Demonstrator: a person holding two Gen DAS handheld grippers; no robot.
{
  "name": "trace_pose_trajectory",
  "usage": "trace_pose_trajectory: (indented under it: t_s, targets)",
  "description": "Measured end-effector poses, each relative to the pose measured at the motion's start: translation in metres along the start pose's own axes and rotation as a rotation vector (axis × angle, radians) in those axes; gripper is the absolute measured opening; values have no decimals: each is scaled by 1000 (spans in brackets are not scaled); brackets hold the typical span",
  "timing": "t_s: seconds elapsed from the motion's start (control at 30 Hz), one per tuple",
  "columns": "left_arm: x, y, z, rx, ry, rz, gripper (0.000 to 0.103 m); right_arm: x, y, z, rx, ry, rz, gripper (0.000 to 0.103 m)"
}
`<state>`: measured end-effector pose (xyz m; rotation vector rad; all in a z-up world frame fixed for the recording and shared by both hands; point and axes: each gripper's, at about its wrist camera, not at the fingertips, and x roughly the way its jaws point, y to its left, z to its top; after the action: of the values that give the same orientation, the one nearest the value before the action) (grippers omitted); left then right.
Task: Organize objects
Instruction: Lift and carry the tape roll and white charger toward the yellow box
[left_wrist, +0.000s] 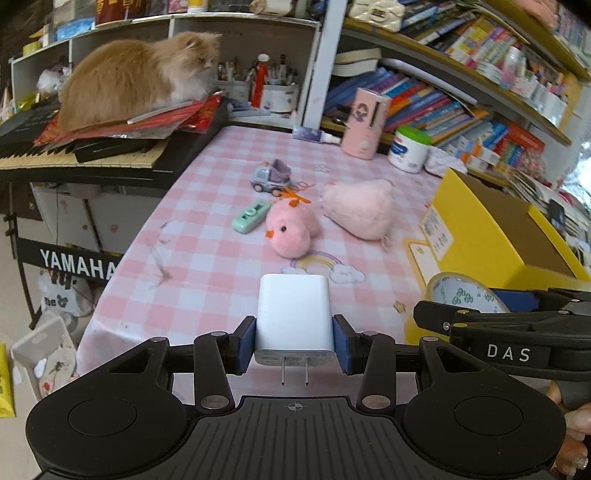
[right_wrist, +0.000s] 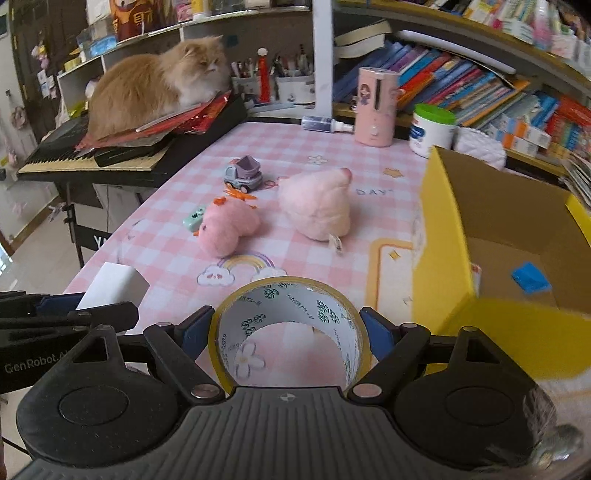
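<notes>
The left gripper (left_wrist: 294, 345) is pinching one white charger (left_wrist: 293, 317); the right gripper (right_wrist: 286, 332) is clamping one tape roll (right_wrist: 288, 328). Ahead are lying two pink plush toys (right_wrist: 227, 229) — the yellow box (right_wrist: 443, 258) at right is running partly out of frame.

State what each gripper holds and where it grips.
Left gripper: white charger, clamped by its two side faces. Right gripper: tape roll, clamped across its outer rim.

A table under a pink checked cloth (left_wrist: 207, 266) fills the middle. At ten o'clock, a Yamaha keyboard (left_wrist: 74, 155) stands on its stand, with white cubby shelves (left_wrist: 236, 33) behind at twelve. Crowded bookshelves (left_wrist: 461, 85) sweep from one to three o'clock. Pale floor (right_wrist: 40, 258) shows at nine.
</notes>
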<state>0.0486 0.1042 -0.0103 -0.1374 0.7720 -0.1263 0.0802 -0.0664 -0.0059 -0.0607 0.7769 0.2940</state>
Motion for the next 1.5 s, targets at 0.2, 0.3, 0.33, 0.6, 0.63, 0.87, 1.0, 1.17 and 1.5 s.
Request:
trace_pose_trajectory:
  t_s: [0.2,0.3,0.33,0.6,0.63,0.87,1.0,1.17,1.5]
  targets:
    - [-18,-5,-15,39,1,-25,42,-25,1,-26,54,1,-32,83]
    - [-24,-8,-24,58,10,-38,42,-36,1,-37,81,-4,-50,83]
    - [-26,-9,-27,63,15,-45,42,-40,1,-42,89,-5,-55,83]
    - [-35,-28,-49,122,43,-116,42,-66,-2,-82,147,14,-102,83]
    - [-35,-32,-51,133,47,-127,42,-69,-3,-86,155,18,-110,83]
    - [-35,-62,-60,214,66,-212,42,-92,-22,-111,241,23,-188,83]
    - [-32,-79,-64,252,80,-257,42,-103,-35,-122,287,26,-233,83]
    - [-30,-97,-68,290,97,-305,42,-114,-49,-135,336,30,-284,83]
    - [-23,-125,-65,335,106,-351,42,-126,-74,-145,389,36,-339,83]
